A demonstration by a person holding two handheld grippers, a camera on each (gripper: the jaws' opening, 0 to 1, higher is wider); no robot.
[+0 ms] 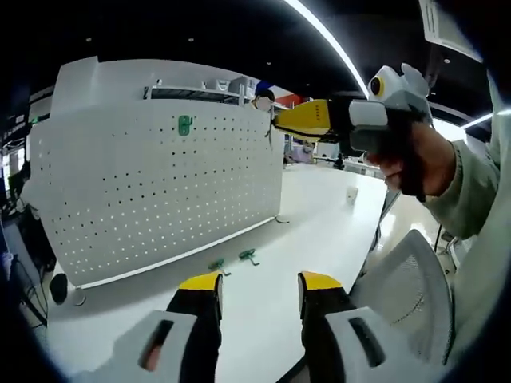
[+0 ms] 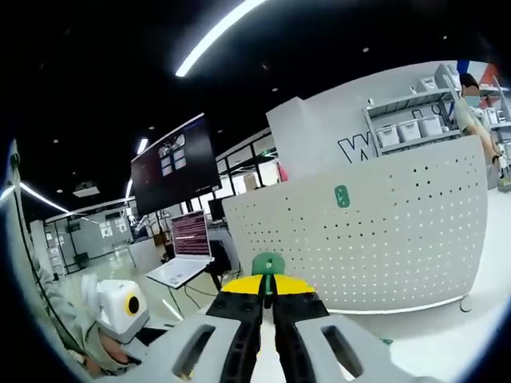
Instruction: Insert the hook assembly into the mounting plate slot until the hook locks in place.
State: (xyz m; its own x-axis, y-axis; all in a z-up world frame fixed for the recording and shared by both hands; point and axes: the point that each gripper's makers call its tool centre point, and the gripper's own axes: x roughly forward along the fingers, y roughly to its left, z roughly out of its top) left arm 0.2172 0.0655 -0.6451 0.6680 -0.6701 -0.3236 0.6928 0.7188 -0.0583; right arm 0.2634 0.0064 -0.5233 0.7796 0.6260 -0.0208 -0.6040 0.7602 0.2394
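1. The right claw is pinched tight on a green hook, whose rounded head stands up just beyond the yellow tips; holding it by the stem leaves the head free to be pushed into a hole.

2. The white pegboard stands upright along the far edge of the worktop, its holes facing the person, so a hook can be driven in straight from the front.

3. One green hook already on the board sits near the pegboard's top edge, a likely sign of where the carried one belongs.

4. Two spare green hooks lie flat on the worktop just in front of the pegboard's foot, near the left claw.

5. The left claw hangs over the near edge of the worktop with its jaws well apart and nothing between them, apparently waiting in reserve.

6. From the left gripper view the right claw is raised level with the pegboard's upper right corner, clear of the board; the insertion is judged not yet begun.
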